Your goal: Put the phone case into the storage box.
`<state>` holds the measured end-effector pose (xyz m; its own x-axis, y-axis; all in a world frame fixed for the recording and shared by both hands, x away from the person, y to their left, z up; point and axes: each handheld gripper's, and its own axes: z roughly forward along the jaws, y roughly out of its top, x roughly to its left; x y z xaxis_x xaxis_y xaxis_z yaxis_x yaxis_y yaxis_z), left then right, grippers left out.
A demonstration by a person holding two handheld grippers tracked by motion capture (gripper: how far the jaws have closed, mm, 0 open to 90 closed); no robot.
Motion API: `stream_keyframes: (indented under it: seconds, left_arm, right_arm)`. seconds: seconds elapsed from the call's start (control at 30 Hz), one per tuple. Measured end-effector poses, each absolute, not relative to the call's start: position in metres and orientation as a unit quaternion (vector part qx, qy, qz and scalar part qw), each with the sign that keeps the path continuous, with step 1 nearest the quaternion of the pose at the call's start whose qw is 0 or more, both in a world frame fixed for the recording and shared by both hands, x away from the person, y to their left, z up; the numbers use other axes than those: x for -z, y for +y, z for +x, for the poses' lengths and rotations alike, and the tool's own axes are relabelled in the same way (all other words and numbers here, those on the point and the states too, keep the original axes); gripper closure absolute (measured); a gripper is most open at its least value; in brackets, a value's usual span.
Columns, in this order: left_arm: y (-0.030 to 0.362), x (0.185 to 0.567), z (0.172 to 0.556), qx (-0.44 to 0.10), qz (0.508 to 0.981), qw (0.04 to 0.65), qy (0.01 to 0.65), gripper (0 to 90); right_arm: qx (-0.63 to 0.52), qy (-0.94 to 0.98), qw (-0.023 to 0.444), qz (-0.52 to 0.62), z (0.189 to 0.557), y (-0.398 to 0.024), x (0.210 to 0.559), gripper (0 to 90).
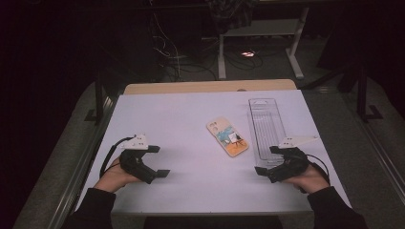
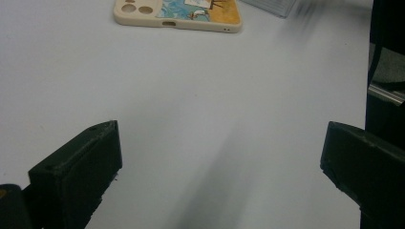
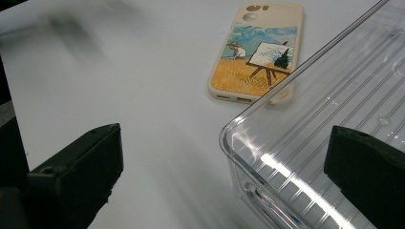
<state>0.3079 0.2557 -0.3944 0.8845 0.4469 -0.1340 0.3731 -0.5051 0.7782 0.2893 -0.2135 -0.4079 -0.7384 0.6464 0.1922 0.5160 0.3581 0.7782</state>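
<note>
A phone case (image 1: 228, 137) printed with a painter in a wheat field lies flat near the middle of the white table (image 1: 181, 119). To its right stands a long clear plastic tray (image 1: 267, 126), ribbed and empty. My left gripper (image 1: 158, 161) rests at the front left, open, with bare table between its jaws (image 2: 222, 143); the phone case (image 2: 179, 12) lies far ahead of it. My right gripper (image 1: 266, 160) sits at the tray's near end, also open. In the right gripper view (image 3: 224, 143) the tray's near corner (image 3: 334, 109) reaches in between the jaws, untouched, with the phone case (image 3: 258, 52) beyond.
A hand holds each gripper near the table's front edge. A wooden strip (image 1: 210, 87) borders the far side of the table. Beyond it the dark floor holds cables and white desk legs (image 1: 222, 57). The table's right edge (image 2: 382, 90) drops off close to the left gripper's right jaw.
</note>
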Motion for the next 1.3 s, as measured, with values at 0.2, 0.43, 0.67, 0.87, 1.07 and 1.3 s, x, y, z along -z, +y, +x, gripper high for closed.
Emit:
stream_keyframes:
  seconds: [0.2,0.43,0.67,0.87,1.07,1.3]
  left_arm:
    - [0.255,0.395,0.308,-0.04,0.866,0.437,0.239,0.1]
    - [0.254,0.395,0.31,-0.04,0.867,0.434,0.241,0.2]
    - [0.254,0.395,0.311,-0.039,0.867,0.434,0.241,0.2]
    - [0.254,0.396,0.313,-0.038,0.867,0.434,0.242,0.2]
    - [0.252,0.394,0.317,-0.03,0.867,0.433,0.242,0.2]
    - [0.248,0.394,0.327,-0.027,0.865,0.437,0.246,0.9]
  right_arm:
    - [-0.452,0.818,0.07,0.35,0.289,-0.21,0.401,0.0]
    - [-0.467,0.817,0.066,0.333,0.289,-0.198,0.389,0.0]
    - [-0.473,0.819,0.055,0.321,0.29,-0.181,0.384,0.0]
    - [-0.474,0.824,0.044,0.307,0.295,-0.166,0.387,0.0]
    - [-0.47,0.829,0.036,0.302,0.297,-0.151,0.391,0.0]
    - [-0.472,0.829,0.031,0.298,0.3,-0.137,0.396,0.0]
